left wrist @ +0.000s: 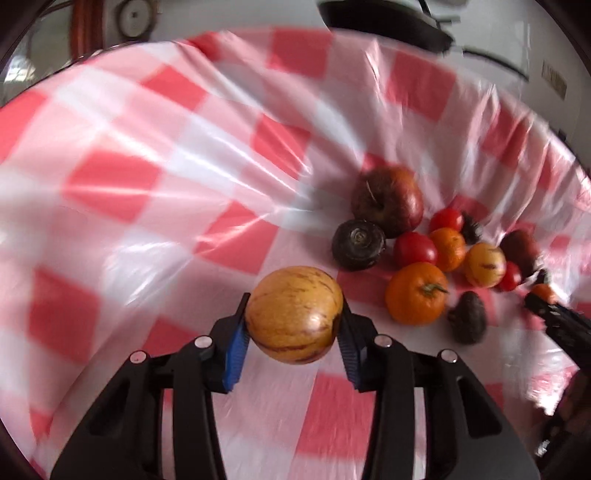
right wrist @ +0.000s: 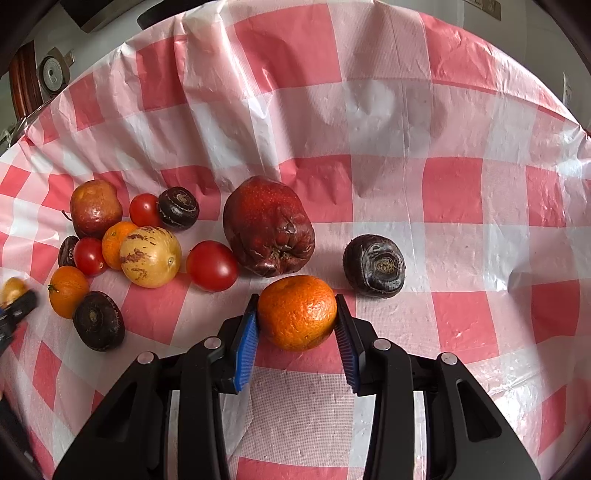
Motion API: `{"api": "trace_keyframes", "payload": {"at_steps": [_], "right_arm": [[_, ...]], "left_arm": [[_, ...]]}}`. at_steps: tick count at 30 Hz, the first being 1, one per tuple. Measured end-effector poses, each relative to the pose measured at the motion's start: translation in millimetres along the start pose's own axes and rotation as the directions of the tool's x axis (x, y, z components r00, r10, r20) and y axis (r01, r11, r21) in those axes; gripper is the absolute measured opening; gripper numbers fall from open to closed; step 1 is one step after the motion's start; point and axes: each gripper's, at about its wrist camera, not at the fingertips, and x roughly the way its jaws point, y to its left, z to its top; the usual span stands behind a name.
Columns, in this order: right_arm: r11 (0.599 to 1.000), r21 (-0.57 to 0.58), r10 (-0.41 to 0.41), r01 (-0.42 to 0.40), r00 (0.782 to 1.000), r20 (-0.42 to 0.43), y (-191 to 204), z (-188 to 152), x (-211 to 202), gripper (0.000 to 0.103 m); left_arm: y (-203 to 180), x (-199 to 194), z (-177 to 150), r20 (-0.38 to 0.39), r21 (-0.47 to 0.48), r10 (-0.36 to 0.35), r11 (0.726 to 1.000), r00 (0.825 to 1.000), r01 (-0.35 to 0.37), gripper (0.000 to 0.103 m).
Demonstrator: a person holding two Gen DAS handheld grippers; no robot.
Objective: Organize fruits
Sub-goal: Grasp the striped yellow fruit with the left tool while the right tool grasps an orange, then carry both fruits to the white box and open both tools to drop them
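My left gripper (left wrist: pixel 294 308) is shut on a yellow, purple-streaked melon-like fruit (left wrist: pixel 291 321), held above the checked cloth. My right gripper (right wrist: pixel 296 301) is shut on a tangerine (right wrist: pixel 297 317), low over the cloth. A pile of fruit lies in the left wrist view at right: a red apple (left wrist: pixel 388 199), a dark purple round fruit (left wrist: pixel 358 243), tomatoes (left wrist: pixel 413 249), a tangerine (left wrist: pixel 417 293) and a second streaked yellow fruit (left wrist: pixel 484 264). In the right wrist view a large dark red apple (right wrist: pixel 267 225) and a tomato (right wrist: pixel 212 266) lie just beyond the held tangerine.
A red-and-white checked plastic cloth (right wrist: pixel 406 110) covers the table, wrinkled at the back. One dark purple fruit (right wrist: pixel 373 266) lies alone right of my right gripper. The left gripper's finger (right wrist: pixel 16 306) shows at the left edge of the right wrist view. Dark furniture (left wrist: pixel 388 18) stands behind the table.
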Motion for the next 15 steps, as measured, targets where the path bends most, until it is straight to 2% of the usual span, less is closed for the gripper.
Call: {"api": "trace_keyframes", "payload": {"at_steps": [5, 9, 15], "right_arm": [[0.998, -0.053, -0.023, 0.025, 0.999, 0.043, 13, -3, -9, 0.039], [0.997, -0.06, -0.045, 0.051, 0.995, 0.092, 25, -12, -25, 0.039], [0.979, -0.174, 0.114, -0.103, 0.992, 0.055, 81, -66, -85, 0.039]], "left_arm": [[30, -63, -40, 0.076, -0.115, -0.032, 0.993, 0.997, 0.041, 0.043], [58, -121, -72, 0.114, -0.153, -0.035, 0.987, 0.993, 0.052, 0.043], [127, -206, -113, 0.182, -0.193, 0.027, 0.981, 0.983, 0.009, 0.043]]}}
